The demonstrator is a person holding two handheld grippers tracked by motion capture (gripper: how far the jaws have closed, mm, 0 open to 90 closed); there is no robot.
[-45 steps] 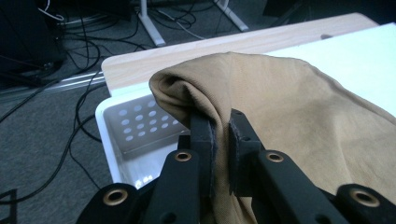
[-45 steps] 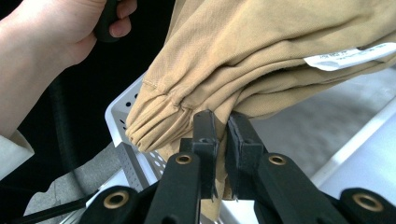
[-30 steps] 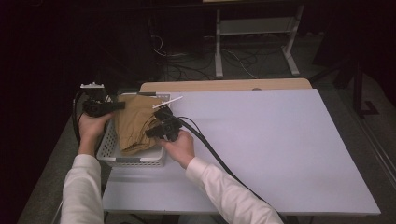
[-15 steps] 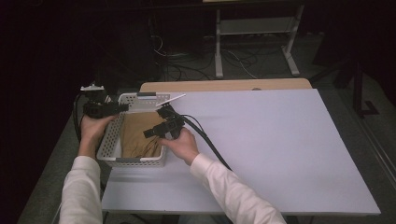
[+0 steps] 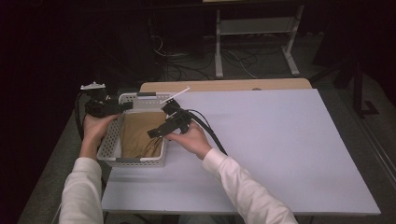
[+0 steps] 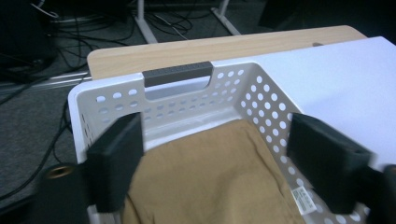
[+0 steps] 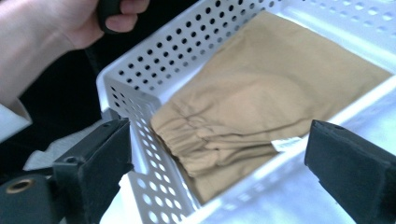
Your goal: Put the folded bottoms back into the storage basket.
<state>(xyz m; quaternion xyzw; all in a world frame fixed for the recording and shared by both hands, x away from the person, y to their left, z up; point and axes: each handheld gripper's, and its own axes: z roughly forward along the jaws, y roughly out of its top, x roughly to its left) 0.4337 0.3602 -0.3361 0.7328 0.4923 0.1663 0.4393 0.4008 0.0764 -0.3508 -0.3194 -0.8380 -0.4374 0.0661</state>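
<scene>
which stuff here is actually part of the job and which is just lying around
In the job:
- tan cloth, lying in the basket
- white basket
- left tool, jaws just opened, nothing between them
- right tool, jaws just opened, nothing between them

Just lying about:
- cables on the floor
- metal stand

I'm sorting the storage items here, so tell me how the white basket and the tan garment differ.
The white basket is rigid plastic with rows of round holes, while the tan garment is soft, creased cloth. The basket stands on the table with upright walls and a grey handle strip; the garment lies folded flat inside it. The basket is the container, the garment its content, with a small white label at one edge. Neither is gripped: both grippers stand open above them.
</scene>
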